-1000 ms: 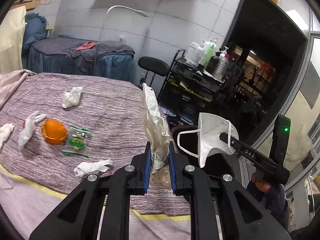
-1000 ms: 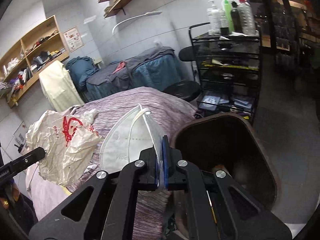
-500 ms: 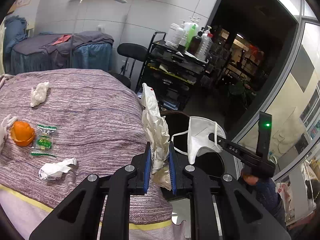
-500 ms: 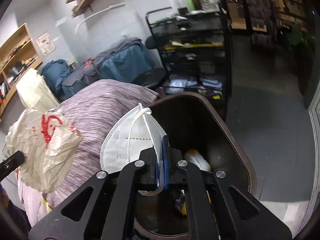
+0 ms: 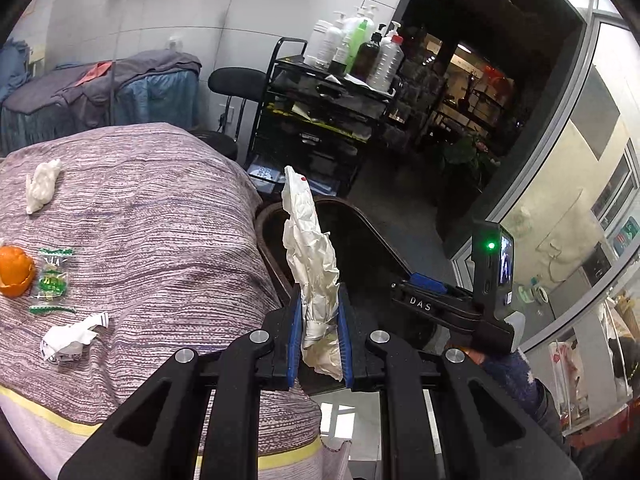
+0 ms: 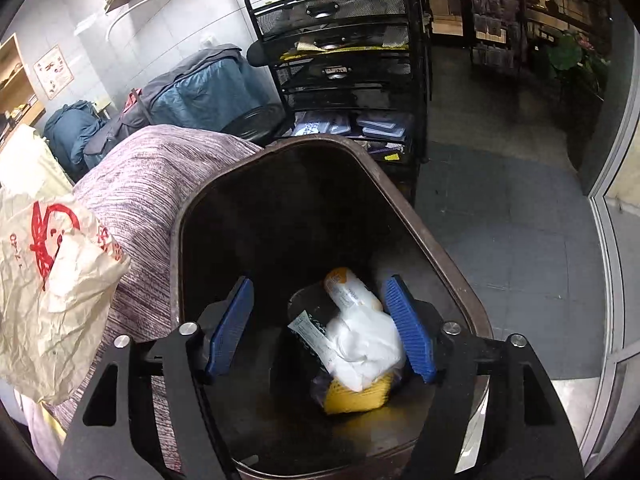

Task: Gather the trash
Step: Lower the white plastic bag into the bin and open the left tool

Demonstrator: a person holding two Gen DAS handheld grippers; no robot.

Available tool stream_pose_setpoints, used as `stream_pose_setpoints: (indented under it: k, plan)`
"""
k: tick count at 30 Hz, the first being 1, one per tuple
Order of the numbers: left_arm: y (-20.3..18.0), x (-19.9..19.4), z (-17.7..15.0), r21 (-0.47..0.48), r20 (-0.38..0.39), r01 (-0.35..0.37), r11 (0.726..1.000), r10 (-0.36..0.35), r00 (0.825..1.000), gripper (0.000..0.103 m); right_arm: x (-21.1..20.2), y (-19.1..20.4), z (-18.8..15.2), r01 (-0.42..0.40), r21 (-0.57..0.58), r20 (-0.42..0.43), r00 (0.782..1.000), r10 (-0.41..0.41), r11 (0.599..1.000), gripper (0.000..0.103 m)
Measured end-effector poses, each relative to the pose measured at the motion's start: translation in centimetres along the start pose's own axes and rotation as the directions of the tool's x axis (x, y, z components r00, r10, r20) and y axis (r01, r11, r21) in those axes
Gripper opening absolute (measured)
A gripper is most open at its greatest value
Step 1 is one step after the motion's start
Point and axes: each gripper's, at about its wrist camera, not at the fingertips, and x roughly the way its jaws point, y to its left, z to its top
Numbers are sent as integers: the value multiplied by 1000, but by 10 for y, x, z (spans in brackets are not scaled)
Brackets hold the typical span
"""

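Note:
My left gripper (image 5: 319, 332) is shut on a crumpled cream plastic bag (image 5: 310, 256), held upright at the bed's right edge beside the brown trash bin (image 5: 268, 236). The bag with its red print also shows in the right wrist view (image 6: 52, 292). My right gripper (image 6: 320, 328) is open and empty over the bin (image 6: 448, 264). The white face mask (image 6: 360, 348) lies inside the bin on other trash. The right gripper shows in the left wrist view (image 5: 424, 284) above the bin.
On the purple bedspread (image 5: 140, 216) lie an orange peel (image 5: 15, 270), a green candy wrapper (image 5: 52, 280), and two crumpled tissues (image 5: 70, 338) (image 5: 42, 184). A black cart with bottles (image 5: 332, 112) stands behind the bin. A glass door (image 5: 560, 200) is at right.
My right gripper moved over the bin and opened; the face mask dropped into the bin. My left gripper swung right toward the bin, still holding the bag.

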Motion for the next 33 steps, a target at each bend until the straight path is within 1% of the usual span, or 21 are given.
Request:
stream_pose_setpoints:
  k: [5, 10, 13, 18, 27, 33]
  plan:
    - [-5, 7, 3, 11, -13, 9, 1000, -8, 1000, 16, -11, -6, -5, 1, 13, 18, 1000, -1, 1000, 71]
    - [-15, 13, 9, 24, -20, 30, 999, -30, 999, 16, -28, -13, -5, -1, 40, 56, 998, -1, 999, 72]
    - [-23, 21, 14, 37, -31, 42, 998, -41, 999, 16, -40, -19, -3, 2, 55, 89, 996, -7, 998, 80]
    - [-39, 39, 18, 66, -58, 57, 996, -53, 997, 16, -55, -30, -1, 21, 86, 125, 992, -32, 996, 81]
    - [-57, 71, 21, 100, -119, 68, 993, -56, 991, 16, -65, -51, 1, 43, 139, 144, 988, -63, 989, 82]
    - [-62, 90, 20, 114, -153, 58, 992, -41, 987, 16, -67, -59, 0, 58, 158, 140, 987, -80, 986, 82]
